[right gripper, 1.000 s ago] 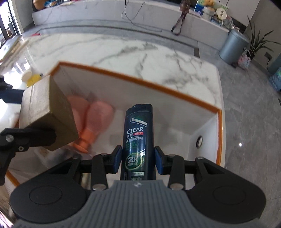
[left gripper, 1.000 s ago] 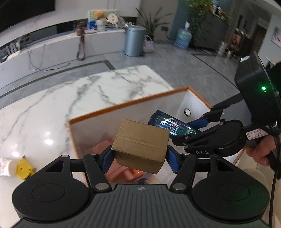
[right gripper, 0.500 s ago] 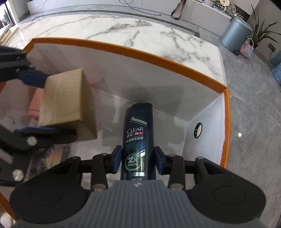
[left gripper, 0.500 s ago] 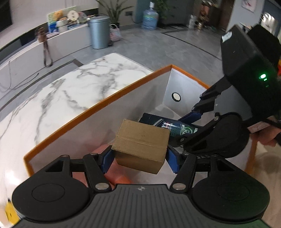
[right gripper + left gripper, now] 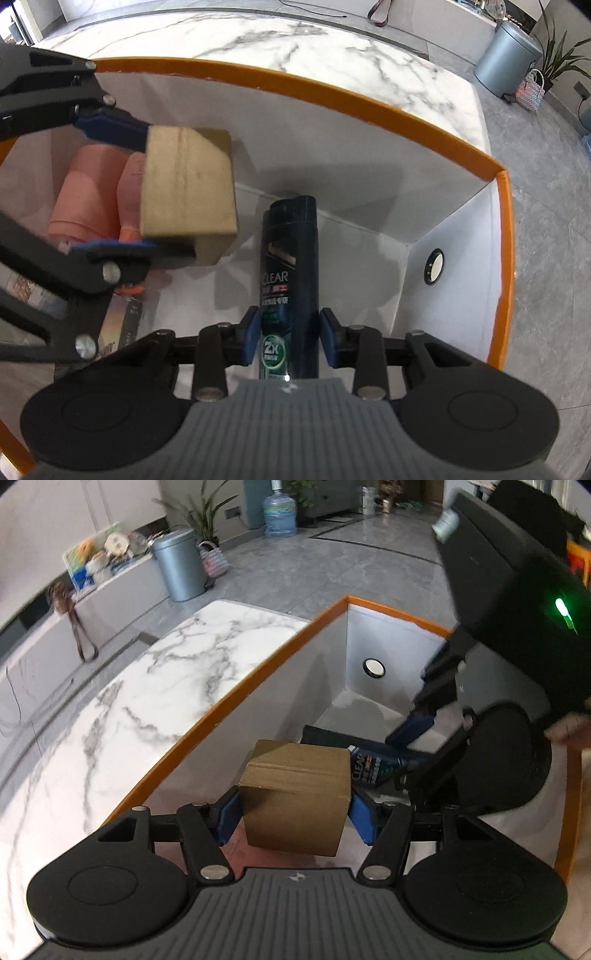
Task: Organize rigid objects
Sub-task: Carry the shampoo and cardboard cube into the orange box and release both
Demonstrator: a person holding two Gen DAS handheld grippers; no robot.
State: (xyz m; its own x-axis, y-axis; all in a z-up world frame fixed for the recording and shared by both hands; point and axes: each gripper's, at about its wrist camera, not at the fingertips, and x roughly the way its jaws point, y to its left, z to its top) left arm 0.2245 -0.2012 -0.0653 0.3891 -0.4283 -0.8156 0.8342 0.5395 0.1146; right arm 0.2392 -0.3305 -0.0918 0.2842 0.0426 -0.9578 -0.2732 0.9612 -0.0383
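Left wrist view: left gripper [image 5: 293, 814] clamps one cardboard box [image 5: 295, 794] above the orange-rimmed bin [image 5: 258, 672]; the right gripper partly hides one shampoo bottle [image 5: 373, 768].

Right wrist view: right gripper [image 5: 288, 339], jaws just narrowing, pads against that bottle [image 5: 291, 269] inside the bin [image 5: 332, 92]. Two pink containers [image 5: 85, 192] lie behind the box [image 5: 186, 184].

Brown cardboard box [image 5: 295, 794]; dark bottle [image 5: 291, 273], green label; white bin [image 5: 332, 122], orange rim; grey-veined white marble counter [image 5: 110, 701].
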